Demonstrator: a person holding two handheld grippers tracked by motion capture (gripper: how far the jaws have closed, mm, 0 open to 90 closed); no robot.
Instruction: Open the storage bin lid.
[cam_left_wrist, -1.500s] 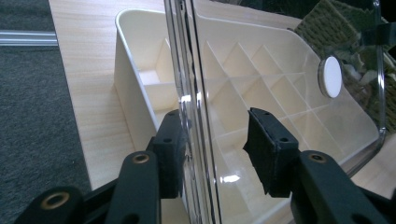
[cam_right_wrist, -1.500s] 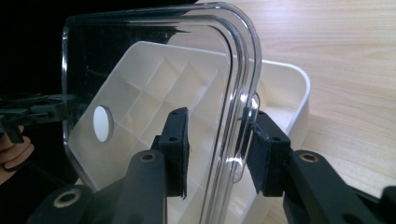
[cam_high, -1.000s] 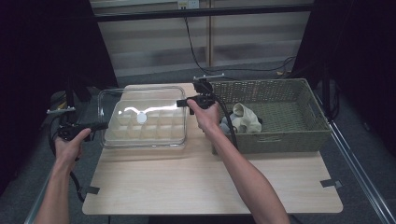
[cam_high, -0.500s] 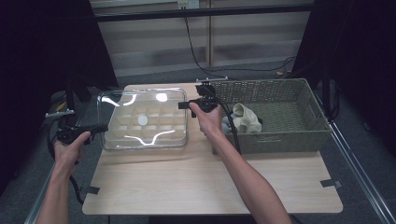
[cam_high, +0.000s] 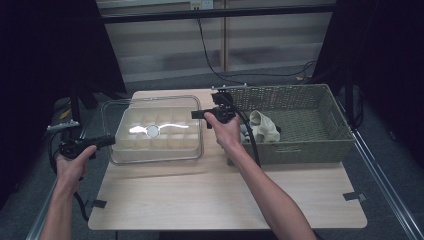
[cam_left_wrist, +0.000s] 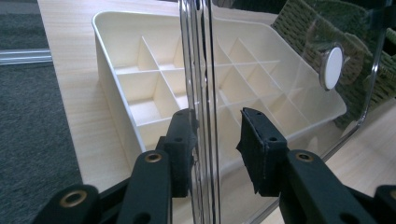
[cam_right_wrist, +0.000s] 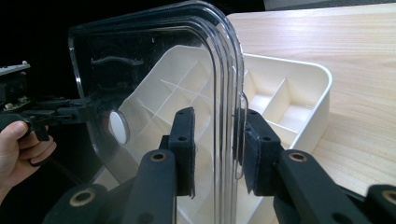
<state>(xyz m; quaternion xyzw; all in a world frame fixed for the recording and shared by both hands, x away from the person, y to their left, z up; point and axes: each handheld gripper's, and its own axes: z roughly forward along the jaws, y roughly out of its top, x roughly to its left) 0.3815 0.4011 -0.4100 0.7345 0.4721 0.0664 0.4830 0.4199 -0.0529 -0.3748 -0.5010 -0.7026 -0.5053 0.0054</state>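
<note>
A clear plastic lid (cam_high: 112, 112) with a white round knob (cam_high: 152, 131) hangs over a cream tray (cam_high: 192, 142) divided into several compartments. My left gripper (cam_high: 111, 141) is shut on the lid's left rim, and my right gripper (cam_high: 196, 114) is shut on its right rim. In the left gripper view the lid's edge (cam_left_wrist: 196, 60) runs up between the jaws of my left gripper (cam_left_wrist: 217, 135), with the tray (cam_left_wrist: 140, 65) behind it. In the right gripper view my right gripper (cam_right_wrist: 215, 140) clamps the curved rim (cam_right_wrist: 224, 70) above the tray (cam_right_wrist: 299, 88).
A woven basket (cam_high: 300, 147) stands to the right of the tray and holds a pale crumpled cloth (cam_high: 264, 127). Bare wooden tabletop (cam_high: 225, 195) stretches toward the front edge. Dark floor surrounds the table.
The lid has tipped a little, so its knob and glare have drifted toward the near side. Both hands stay about where they were.
</note>
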